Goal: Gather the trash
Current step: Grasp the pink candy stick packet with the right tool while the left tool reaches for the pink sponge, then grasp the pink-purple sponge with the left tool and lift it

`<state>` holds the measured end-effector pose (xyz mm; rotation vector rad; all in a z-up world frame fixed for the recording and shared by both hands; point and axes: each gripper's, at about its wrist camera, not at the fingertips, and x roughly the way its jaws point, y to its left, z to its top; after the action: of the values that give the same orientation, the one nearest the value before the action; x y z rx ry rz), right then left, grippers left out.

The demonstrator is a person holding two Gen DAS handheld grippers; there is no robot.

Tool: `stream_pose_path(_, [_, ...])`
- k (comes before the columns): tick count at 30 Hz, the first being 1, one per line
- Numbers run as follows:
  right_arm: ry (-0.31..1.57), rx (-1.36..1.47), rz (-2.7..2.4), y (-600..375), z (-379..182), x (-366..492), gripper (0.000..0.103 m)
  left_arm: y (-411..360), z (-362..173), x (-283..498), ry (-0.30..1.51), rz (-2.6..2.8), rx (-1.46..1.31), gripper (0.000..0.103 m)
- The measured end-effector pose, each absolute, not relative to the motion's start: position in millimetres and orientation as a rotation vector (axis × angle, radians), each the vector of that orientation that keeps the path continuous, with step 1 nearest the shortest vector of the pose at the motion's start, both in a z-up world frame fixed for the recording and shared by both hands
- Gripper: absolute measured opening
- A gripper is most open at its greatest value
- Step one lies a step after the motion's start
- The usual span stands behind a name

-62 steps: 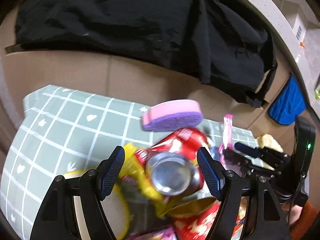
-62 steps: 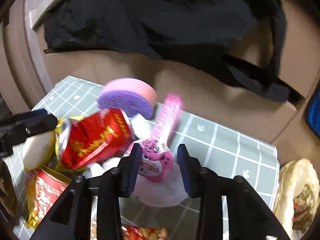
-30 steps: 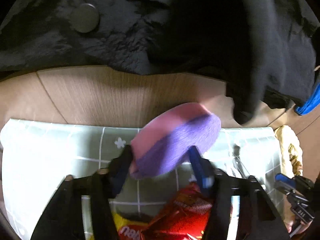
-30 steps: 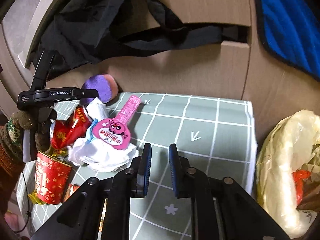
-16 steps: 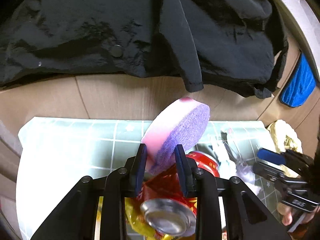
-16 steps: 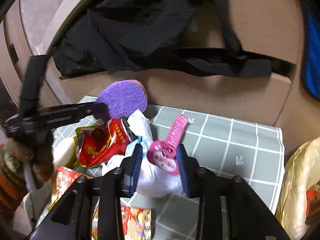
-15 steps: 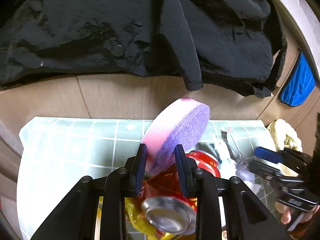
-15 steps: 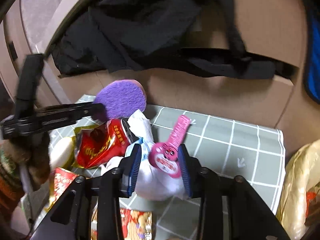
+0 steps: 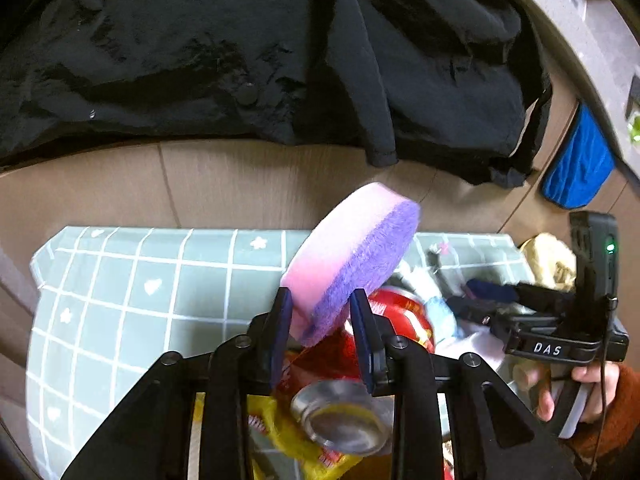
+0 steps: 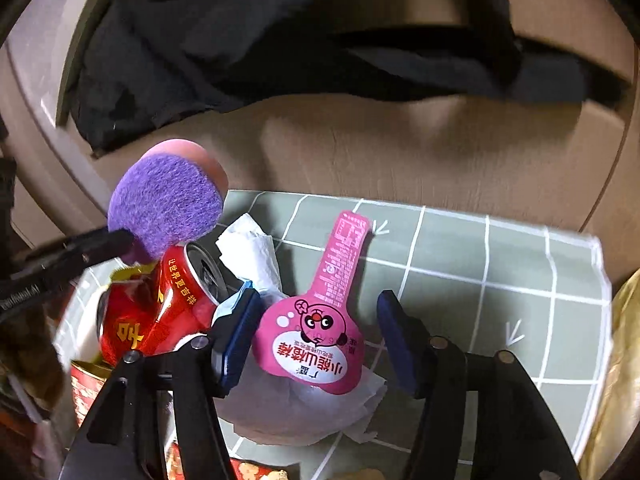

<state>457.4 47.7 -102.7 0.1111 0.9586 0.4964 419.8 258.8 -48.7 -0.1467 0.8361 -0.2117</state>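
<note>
My left gripper point(image 9: 320, 320) is shut on a round pink and purple sponge point(image 9: 352, 260) and holds it tilted above the trash pile; the sponge also shows in the right wrist view point(image 10: 166, 204). Below it lies a crushed red can point(image 9: 340, 408), also in the right wrist view point(image 10: 160, 312). My right gripper point(image 10: 316, 336) is open, its jaws on either side of a pink spoon-shaped snack wrapper point(image 10: 320, 320) that lies on crumpled white tissue point(image 10: 256, 256). All rest on a green grid cloth point(image 10: 500, 264).
A black jacket point(image 9: 260, 48) hangs over the beige seat back behind the cloth. A blue cloth point(image 9: 576, 172) hangs at the right. A yellow plastic bag point(image 10: 616, 360) sits past the cloth's right edge. More red and yellow wrappers point(image 10: 92, 388) lie at the lower left.
My left gripper took the sponge off the pile and lifted it. My right gripper closed in on the pink wrapper and its jaws opened wider around it.
</note>
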Motion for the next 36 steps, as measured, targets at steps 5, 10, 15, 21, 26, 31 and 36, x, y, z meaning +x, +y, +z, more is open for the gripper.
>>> stream_pose_path(5, [0.974,0.067,0.555,65.0,-105.2,456.4,0.057,261.8,-50.3,434.9,0.838,-0.270,-0.169,0.043])
stream_pose_path(10, [0.977,0.038,0.625,71.2,-105.3,452.0,0.047,265.8,-56.1,453.3,0.886,-0.248,-0.150,0.053])
stream_pose_path(15, [0.929,-0.028,0.568,56.6,-92.6,438.5,0.047,278.9,-66.9,474.3,0.940,-0.221,-0.189,0.060])
stream_pose_path(21, [0.899,0.025,0.470,14.7,-81.0,434.5,0.047,278.5,-91.7,500.0,1.030,-0.228,-0.322,0.061])
stream_pose_path(26, [0.930,0.055,0.455,-12.1,-81.5,429.0,0.047,262.6,-96.1,509.8,1.076,-0.219,-0.296,0.065])
stream_pose_path(31, [0.888,0.007,0.447,-14.8,-73.1,408.9,0.047,261.4,-97.1,512.0,1.134,-0.180,-0.355,0.064])
stream_pose_path(36, [0.865,-0.026,0.465,-9.6,-62.2,399.7,0.047,254.8,-87.0,488.6,1.086,-0.149,-0.327,0.043])
